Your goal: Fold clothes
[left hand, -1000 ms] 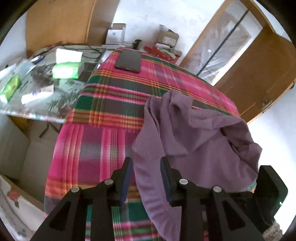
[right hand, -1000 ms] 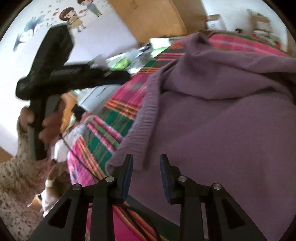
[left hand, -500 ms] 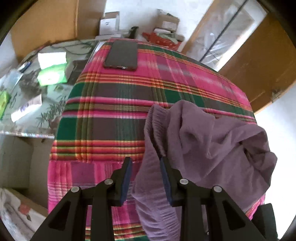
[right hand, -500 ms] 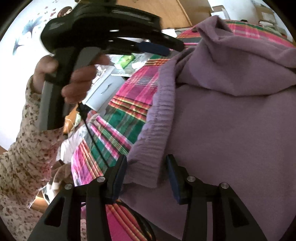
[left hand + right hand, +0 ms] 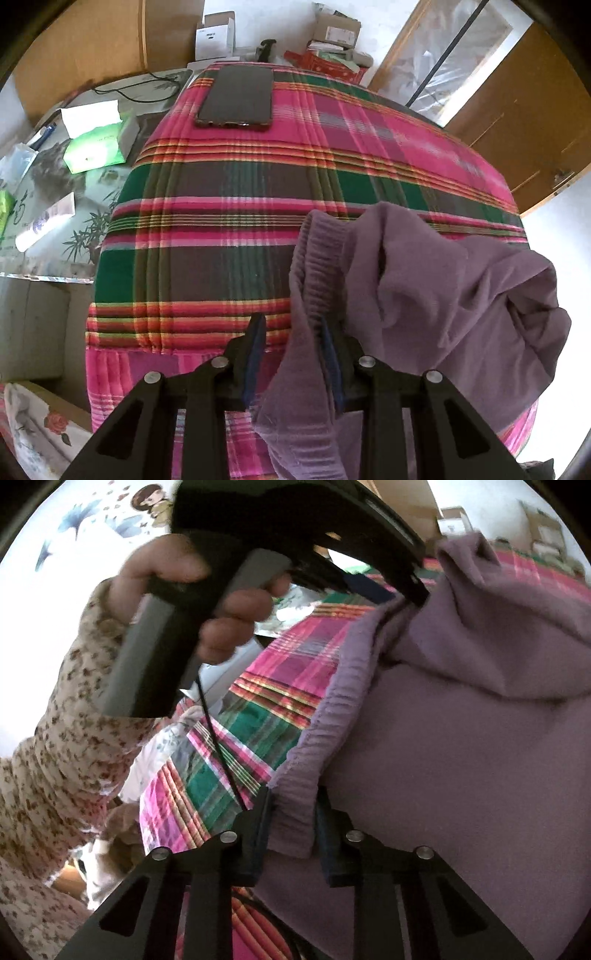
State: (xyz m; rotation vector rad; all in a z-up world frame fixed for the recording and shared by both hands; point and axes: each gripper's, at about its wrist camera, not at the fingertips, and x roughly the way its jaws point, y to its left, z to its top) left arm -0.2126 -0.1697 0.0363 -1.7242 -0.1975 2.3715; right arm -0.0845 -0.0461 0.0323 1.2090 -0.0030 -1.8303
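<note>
A purple knit garment [image 5: 443, 295] lies crumpled on the near right part of a plaid cover [image 5: 240, 184]. My left gripper [image 5: 291, 354] points down over its ribbed hem [image 5: 314, 266]. The hem hangs between the closing jaws; the right pad touches it, while a gap remains at the left pad. In the right wrist view the garment [image 5: 461, 757] fills the right half. My right gripper [image 5: 293, 827] is closing on the hem's corner [image 5: 295, 812], which fills the space between the pads. A hand [image 5: 221, 620] holds the left gripper [image 5: 402, 590] farther along the same hem.
A dark phone [image 5: 236, 98] lies at the cover's far end. A glass-topped side table [image 5: 55, 254] on the left carries green tissue boxes [image 5: 98, 147] and a tube [image 5: 44, 221]. Cardboard boxes [image 5: 216, 35] stand behind. A wooden door [image 5: 517, 110] is at right. A floral sleeve [image 5: 55, 757] is left.
The left gripper moved forward and down along the hem, which now hangs between its jaws. The right gripper's jaws widened, took in the hem corner, then narrowed onto it.
</note>
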